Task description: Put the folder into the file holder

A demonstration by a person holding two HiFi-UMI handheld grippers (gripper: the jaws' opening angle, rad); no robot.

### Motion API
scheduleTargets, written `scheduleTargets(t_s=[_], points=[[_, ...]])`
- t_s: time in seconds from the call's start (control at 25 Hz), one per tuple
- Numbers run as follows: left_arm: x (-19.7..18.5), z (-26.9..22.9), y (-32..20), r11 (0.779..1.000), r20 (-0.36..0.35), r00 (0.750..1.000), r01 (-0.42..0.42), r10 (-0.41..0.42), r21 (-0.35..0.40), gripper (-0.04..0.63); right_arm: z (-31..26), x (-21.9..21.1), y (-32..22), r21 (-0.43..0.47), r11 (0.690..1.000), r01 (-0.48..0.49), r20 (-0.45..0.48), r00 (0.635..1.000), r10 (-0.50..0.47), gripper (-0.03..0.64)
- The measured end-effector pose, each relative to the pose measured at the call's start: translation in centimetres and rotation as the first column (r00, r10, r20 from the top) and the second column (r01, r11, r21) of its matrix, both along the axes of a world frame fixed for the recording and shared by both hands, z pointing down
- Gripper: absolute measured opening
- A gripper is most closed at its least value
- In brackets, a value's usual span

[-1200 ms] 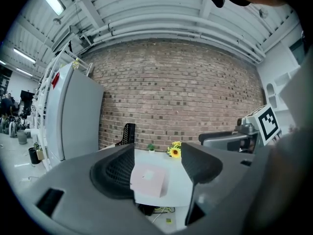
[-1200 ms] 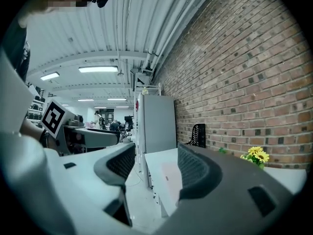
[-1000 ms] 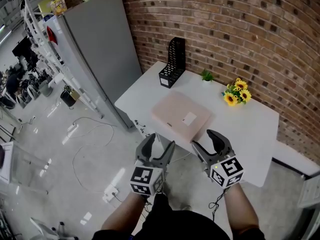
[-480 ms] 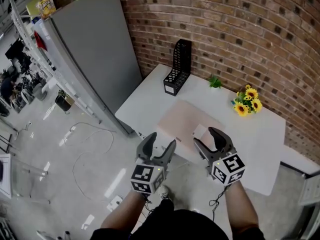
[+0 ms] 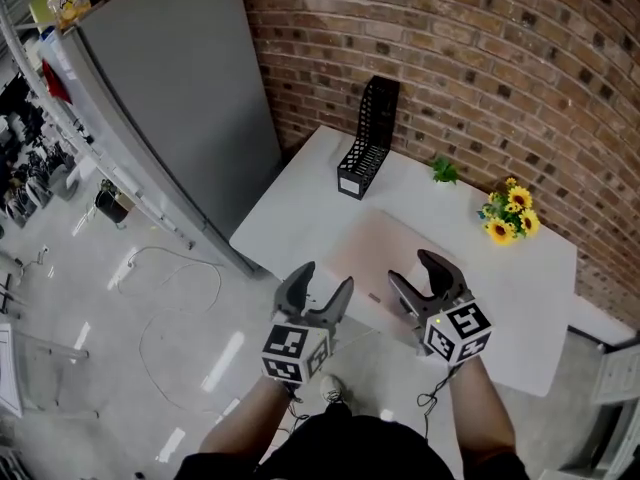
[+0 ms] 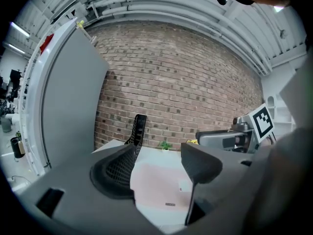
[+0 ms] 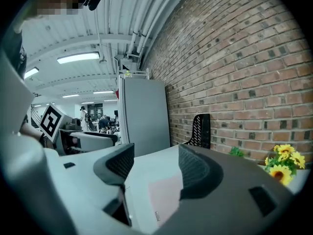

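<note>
A pale pink folder [image 5: 385, 258] lies flat on the white table [image 5: 300, 203], with a small label near its front edge. It also shows between the jaws as the pink folder [image 6: 161, 182] and the pink folder [image 7: 164, 195]. A black mesh file holder [image 5: 370, 133] stands upright at the table's far side by the brick wall, seen too as the file holder [image 6: 138, 131] and the file holder [image 7: 200, 130]. My left gripper [image 5: 316, 290] hangs open just off the table's near edge. My right gripper [image 5: 422, 276] is open over the folder's near edge. Neither holds anything.
A bunch of yellow sunflowers [image 5: 510, 213] and a small green plant [image 5: 443, 171] stand at the table's far right by the brick wall. A tall grey cabinet [image 5: 170, 98] rises left of the table. Cables lie on the floor [image 5: 160, 298] below.
Both grippers have moved forward toward the table together; the right one now reaches over the folder's near edge. The folder and file holder have not moved on the table.
</note>
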State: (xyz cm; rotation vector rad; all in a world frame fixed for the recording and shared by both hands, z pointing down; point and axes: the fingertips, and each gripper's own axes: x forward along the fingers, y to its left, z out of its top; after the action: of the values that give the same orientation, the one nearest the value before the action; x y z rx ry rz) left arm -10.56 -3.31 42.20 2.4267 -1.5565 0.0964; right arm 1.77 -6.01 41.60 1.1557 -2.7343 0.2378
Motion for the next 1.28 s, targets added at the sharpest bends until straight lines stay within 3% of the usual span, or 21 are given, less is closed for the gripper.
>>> scheduleTargets(t_s=[0.4, 0.8, 1.04, 1.28], points=[[-3.4, 2.4, -2.4, 0.999, -0.038, 0.999, -0.008, 0.006, -0.037, 0.285, 1.5, -4.0, -3.2, -0.030, 0.999, 0.016, -0.062, 0.998, -0.018, 0.296], [-3.5, 5.5, -4.5, 0.991, -0.071, 0.996, 0.051, -0.060, -0.122, 0.285, 3.9, -3.7, -7.9, -0.102, 0.991, 0.089, -0.112, 0.989, -0.101, 0.307], [-2.9, 8.4, -6.5, 0.970, -0.086, 0.984, 0.134, -0.154, -0.205, 0.285, 7.3, -3.3, -11.8, -0.192, 0.964, 0.184, -0.150, 0.965, -0.214, 0.311], [-1.5, 12.1, -7.4, 0.932, -0.109, 0.965, 0.194, -0.237, -0.306, 0.285, 11.9, -2.1, -15.3, -0.295, 0.923, 0.245, -0.191, 0.932, -0.309, 0.328]])
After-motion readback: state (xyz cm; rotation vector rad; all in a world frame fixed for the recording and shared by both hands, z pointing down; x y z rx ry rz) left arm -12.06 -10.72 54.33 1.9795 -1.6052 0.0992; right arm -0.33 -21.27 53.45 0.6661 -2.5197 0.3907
